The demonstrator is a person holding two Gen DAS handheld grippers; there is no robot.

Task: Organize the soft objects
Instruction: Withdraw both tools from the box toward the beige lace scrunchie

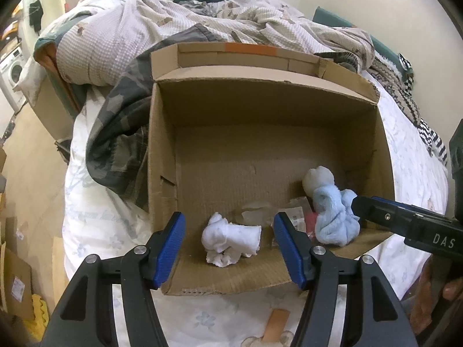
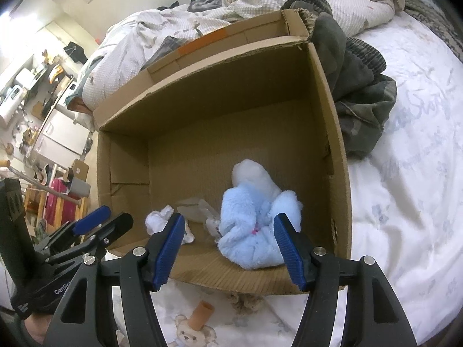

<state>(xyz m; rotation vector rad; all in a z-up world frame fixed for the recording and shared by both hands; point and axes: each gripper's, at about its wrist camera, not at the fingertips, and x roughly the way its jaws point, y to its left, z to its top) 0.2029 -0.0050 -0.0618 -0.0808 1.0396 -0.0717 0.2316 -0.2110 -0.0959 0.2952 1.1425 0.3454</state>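
Bed [image 1: 411,156]: white floral sheet, rumpled quilt [image 1: 162,20] heaped beyond the box. Cardboard box [image 1: 162,144]: open, resting on the bed, dark camouflage garment [image 1: 121,121] against its outer wall. Blue plush toy [image 2: 254,231]: lay inside the box, at its near wall. White cloth [image 1: 231,240]: bunched, inside the box, beside the toy. Left gripper [image 1: 230,248]: jaws wide apart, empty, over the box's near edge. Right gripper [image 2: 230,248]: jaws wide apart, either side of the toy, gripping nothing.
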